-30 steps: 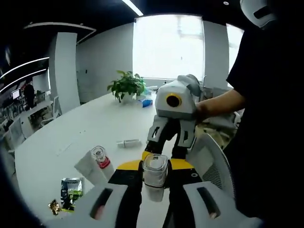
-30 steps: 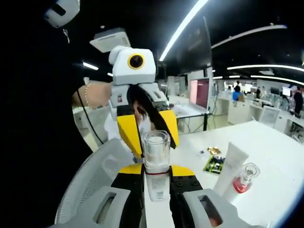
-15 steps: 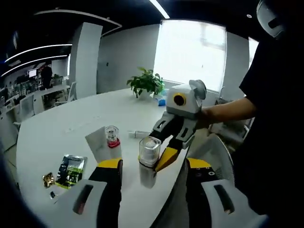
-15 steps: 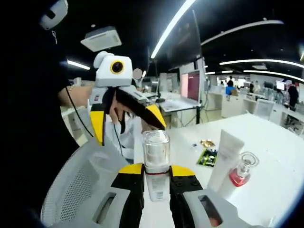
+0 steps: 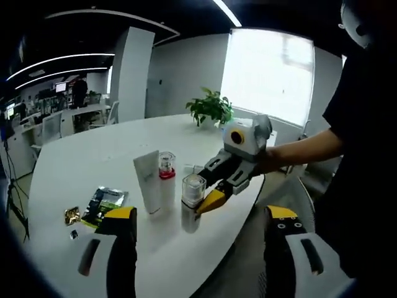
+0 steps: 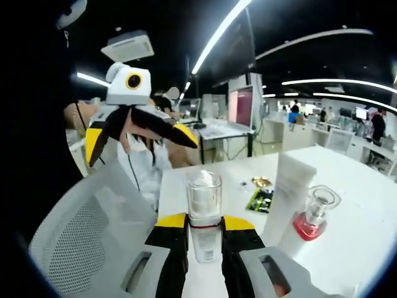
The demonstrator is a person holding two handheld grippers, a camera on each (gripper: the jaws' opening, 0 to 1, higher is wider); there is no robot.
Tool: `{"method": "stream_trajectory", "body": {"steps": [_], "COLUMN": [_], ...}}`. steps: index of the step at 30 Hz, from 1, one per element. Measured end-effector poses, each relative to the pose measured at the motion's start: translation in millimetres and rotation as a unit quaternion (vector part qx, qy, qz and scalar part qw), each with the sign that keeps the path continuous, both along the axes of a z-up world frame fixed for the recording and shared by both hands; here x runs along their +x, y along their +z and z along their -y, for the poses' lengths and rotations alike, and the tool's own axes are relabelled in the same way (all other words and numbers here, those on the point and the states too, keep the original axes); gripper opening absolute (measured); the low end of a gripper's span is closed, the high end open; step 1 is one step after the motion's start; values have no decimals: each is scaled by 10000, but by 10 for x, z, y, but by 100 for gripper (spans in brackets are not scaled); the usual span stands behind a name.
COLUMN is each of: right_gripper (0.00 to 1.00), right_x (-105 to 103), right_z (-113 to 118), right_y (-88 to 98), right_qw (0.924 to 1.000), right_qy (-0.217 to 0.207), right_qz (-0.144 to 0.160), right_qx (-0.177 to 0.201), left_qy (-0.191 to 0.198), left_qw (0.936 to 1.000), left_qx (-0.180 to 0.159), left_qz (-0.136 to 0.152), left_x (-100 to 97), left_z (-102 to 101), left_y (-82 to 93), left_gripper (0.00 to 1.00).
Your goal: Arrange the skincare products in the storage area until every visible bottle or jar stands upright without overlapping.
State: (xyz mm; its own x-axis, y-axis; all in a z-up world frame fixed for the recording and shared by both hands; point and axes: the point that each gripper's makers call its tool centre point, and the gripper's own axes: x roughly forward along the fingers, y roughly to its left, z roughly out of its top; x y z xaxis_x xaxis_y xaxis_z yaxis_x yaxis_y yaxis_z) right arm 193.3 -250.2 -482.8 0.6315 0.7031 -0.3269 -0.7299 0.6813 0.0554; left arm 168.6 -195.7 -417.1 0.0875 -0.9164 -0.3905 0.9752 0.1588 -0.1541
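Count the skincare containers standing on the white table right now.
3: the clear-capped bottle in the right gripper, the white tube upright beside it, and the red-based bottle just behind the tube. Others may be hidden.

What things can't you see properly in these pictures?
- Bottle label: right gripper view, the right gripper covers its lower part, and the print is too small to read.
- White tube base: right gripper view, hidden behind that gripper's jaw.
- Green packet: left gripper view, print too small to read.
- Small gold thing: left gripper view, too small to identify.
- Left gripper: left gripper view, its lower part is cut off by the bottom edge.
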Motion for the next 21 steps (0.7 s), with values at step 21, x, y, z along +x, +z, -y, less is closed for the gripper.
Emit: {"method": "stream_trajectory", "body": {"steps": [21], "right_gripper": [11], "right_x": [271], "right_z": [112], "right_y": [-431], "right_qw": [9999], "right_qy": [-131], "right_qz": [48], "right_qx": [-65], "left_qy": [270], "left_qw": [9988], "left_qx": [393], "left_qz": [-122], "left_x": [111], "left_z": [-134], "left_y": [-271], "left_gripper": [99]}}
